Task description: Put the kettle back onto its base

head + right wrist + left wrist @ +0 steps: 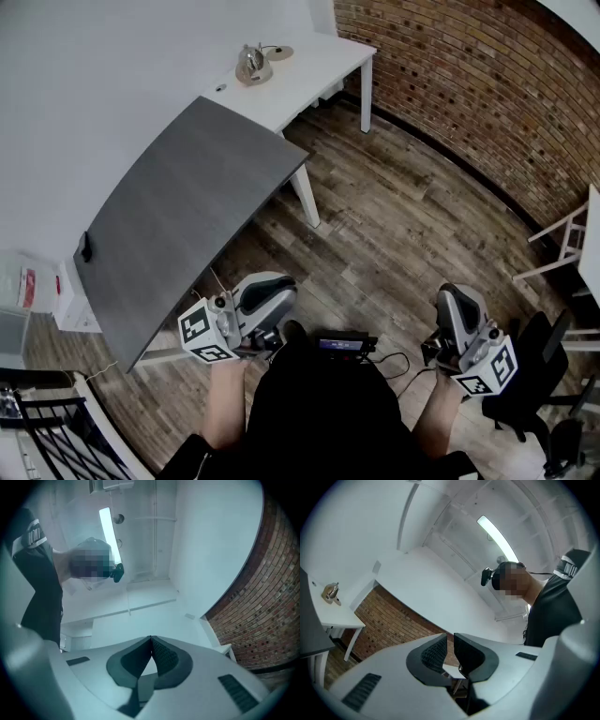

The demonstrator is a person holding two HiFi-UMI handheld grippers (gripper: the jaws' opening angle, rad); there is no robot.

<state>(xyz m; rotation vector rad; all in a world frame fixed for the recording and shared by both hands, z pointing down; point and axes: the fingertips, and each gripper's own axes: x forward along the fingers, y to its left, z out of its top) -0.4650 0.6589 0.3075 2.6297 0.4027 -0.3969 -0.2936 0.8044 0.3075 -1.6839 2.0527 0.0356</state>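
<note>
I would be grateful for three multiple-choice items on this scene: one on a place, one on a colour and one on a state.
1. Where does the kettle stand?
A on the white table
B on the nearer table
C on the floor
2. What colour is the nearer table?
A white
B grey
C red
3. How do the right gripper jaws stand?
A wide apart
B shut on the kettle
C together, empty

Answers: 1 A, the kettle stands far off on the white table. 2 B, the head view shows the nearer table's top grey. 3 C, the jaw tips meet with nothing between them.
</note>
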